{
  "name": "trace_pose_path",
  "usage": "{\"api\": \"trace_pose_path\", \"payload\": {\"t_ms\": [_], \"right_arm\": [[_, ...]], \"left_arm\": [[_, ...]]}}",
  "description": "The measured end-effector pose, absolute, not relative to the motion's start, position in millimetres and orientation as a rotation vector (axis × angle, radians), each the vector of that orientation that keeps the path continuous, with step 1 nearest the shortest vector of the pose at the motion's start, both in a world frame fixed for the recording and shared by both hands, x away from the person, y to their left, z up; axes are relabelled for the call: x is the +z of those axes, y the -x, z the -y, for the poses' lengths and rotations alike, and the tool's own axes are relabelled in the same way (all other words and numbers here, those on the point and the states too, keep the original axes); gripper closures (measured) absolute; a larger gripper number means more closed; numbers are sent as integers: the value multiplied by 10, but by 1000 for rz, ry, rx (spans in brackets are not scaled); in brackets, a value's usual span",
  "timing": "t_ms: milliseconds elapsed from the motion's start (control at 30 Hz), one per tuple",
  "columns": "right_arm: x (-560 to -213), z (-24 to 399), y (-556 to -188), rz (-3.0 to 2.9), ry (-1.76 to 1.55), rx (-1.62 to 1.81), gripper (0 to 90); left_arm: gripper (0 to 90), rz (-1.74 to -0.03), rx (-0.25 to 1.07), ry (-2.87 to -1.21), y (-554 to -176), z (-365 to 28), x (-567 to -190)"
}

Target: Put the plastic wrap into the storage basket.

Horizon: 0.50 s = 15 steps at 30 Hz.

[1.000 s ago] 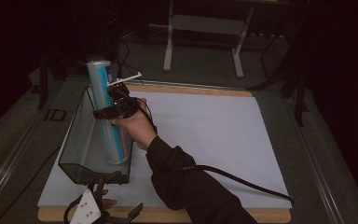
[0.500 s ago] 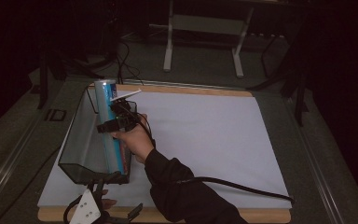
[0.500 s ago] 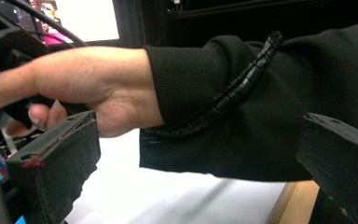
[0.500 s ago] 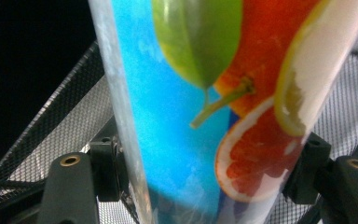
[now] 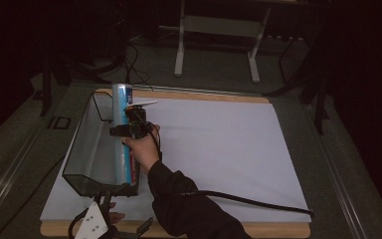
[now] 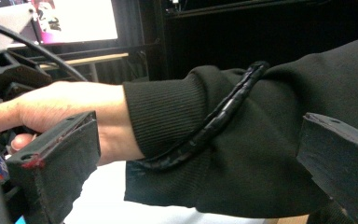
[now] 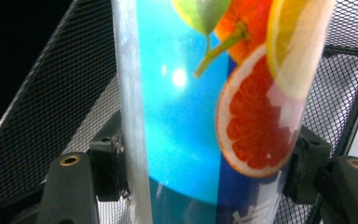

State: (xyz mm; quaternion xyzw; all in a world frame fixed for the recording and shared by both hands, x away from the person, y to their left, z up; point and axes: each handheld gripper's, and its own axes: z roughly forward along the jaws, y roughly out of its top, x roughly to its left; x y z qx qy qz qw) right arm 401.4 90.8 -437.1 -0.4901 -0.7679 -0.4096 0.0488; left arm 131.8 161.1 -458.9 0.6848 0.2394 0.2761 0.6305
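A tall blue can point(image 5: 122, 134) printed with citrus fruit point(image 7: 205, 107) stands tilted inside a black mesh tray point(image 5: 87, 149) at the left of the table. My right gripper point(image 5: 128, 130) is shut on the can at mid-height, one jaw on each side of it in the right gripper view. The can's lower end rests in the tray near its front right corner. My left gripper point(image 5: 99, 224) sits at the table's near edge in front of the tray. Its jaws stand wide apart point(image 6: 196, 182) with nothing between them, looking at the person's sleeve point(image 6: 242, 140).
A large white sheet point(image 5: 219, 149) covers the wooden tabletop. The right gripper's black cable point(image 5: 248, 201) trails across the sheet to the right. Metal stand legs point(image 5: 216, 45) and cables lie on the floor behind the table.
The right gripper has lowered the can further into the mesh tray and brought it nearer the person. The left gripper has stayed put.
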Motion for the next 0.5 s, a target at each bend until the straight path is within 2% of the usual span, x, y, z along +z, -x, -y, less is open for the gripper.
{"api": "trace_pose_path", "payload": {"t_ms": [500], "right_arm": [[-4610, -970, -4160, 2309, 1636, -1240, 306]], "left_arm": [[6, -560, 617, -1577, -1344, -1616, -4604]]}}
